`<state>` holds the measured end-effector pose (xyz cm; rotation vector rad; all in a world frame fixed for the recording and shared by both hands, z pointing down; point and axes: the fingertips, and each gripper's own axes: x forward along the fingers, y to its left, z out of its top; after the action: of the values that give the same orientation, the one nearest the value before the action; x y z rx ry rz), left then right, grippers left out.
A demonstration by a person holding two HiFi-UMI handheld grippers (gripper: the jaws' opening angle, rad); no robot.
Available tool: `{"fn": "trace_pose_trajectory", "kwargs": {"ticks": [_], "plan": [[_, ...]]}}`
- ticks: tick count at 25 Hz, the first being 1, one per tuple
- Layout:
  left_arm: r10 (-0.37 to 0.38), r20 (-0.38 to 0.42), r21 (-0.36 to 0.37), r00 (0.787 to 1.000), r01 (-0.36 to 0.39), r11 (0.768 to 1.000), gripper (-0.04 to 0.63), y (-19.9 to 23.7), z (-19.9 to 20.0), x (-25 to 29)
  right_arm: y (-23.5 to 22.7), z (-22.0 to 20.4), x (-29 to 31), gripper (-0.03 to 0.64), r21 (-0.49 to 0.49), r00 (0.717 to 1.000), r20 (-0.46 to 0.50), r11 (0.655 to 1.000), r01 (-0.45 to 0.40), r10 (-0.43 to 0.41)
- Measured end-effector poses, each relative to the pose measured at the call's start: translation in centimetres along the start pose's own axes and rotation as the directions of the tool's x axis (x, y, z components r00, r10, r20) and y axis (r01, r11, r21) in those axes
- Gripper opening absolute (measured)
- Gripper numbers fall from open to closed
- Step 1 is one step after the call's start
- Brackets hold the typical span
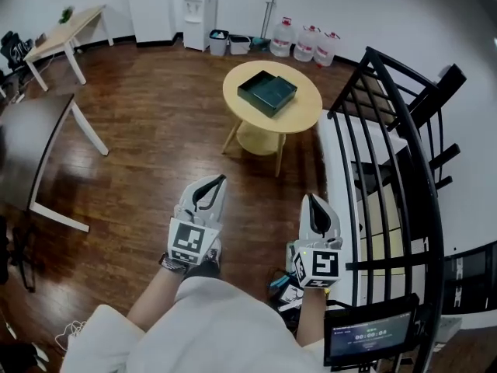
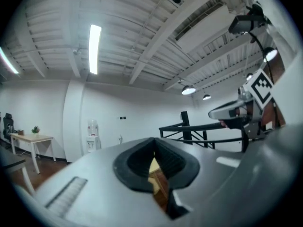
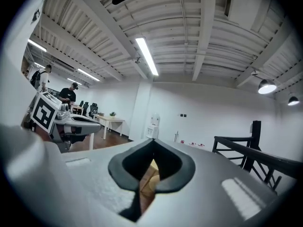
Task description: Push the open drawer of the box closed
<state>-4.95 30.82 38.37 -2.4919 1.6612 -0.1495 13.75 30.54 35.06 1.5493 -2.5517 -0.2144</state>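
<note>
A dark green box [image 1: 267, 92] lies on the round yellow table [image 1: 307, 116] across the wooden floor, well ahead of both grippers. From here its top looks open; I cannot make out a drawer. My left gripper [image 1: 220, 180] is held level in front of me, jaws shut with nothing between them. My right gripper [image 1: 311, 199] is beside it, also level, shut and empty. In the left gripper view the shut tips [image 2: 154, 141] meet, with a sliver of the yellow table [image 2: 155, 167] behind them. The right gripper view shows the shut tips [image 3: 152, 142] the same way.
A black metal railing [image 1: 396, 169] runs along the right, close to my right gripper. A dark table [image 1: 31, 142] stands at the left and a light desk [image 1: 66, 33] at the far left. A water dispenser [image 1: 198, 18] and several water jugs [image 1: 307, 43] line the far wall.
</note>
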Motion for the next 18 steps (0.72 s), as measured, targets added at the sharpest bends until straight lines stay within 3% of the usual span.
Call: {"fn": "trace_pose_trajectory", "kwargs": {"ticks": [7, 18], "plan": [[-0.011, -0.017, 0.0, 1.0, 0.011, 1.0, 0.008, 6.0, -0.6, 4.5, 1.2, 2.1, 7.6, 0.002, -0.001, 1.0, 0.025, 1.0, -0.001, 0.001], [-0.047, -0.074, -0.028, 0.996, 0.045, 0.999, 0.008, 9.5, -3.2, 8.5, 0.7, 1.4, 12.9, 0.002, 0.018, 0.999, -0.008, 0.999, 0.039, -0.039]]}}
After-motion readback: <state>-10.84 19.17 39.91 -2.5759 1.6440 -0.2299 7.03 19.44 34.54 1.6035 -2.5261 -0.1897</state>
